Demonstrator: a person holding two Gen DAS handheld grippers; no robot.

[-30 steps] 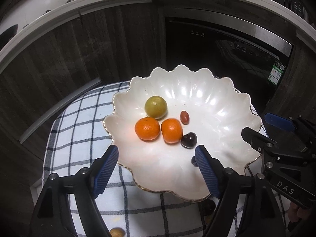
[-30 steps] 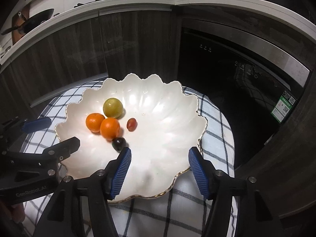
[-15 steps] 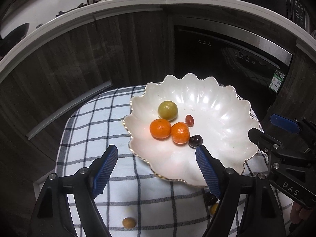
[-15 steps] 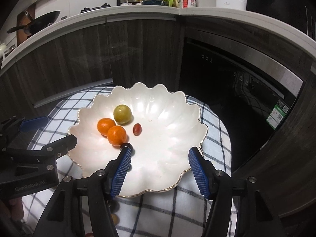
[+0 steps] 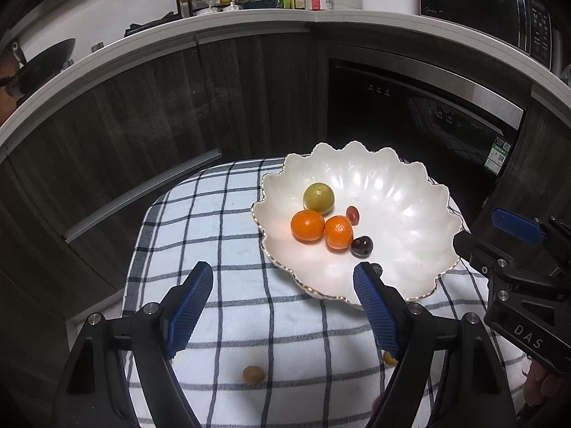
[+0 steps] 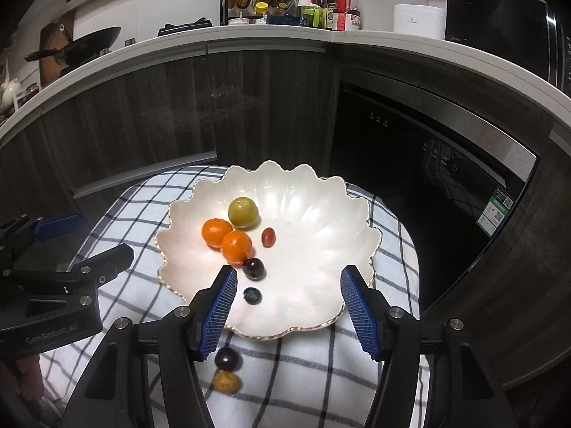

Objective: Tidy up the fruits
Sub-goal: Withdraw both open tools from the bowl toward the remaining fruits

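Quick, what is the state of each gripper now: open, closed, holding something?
Left gripper: open, holding nothing.
Right gripper: open, holding nothing.

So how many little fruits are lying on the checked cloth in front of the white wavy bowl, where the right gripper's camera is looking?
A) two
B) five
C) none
A: the right wrist view shows a dark round fruit and a small yellow-orange fruit side by side on the blue-and-white checked cloth, just outside the gold rim of the white scalloped bowl.
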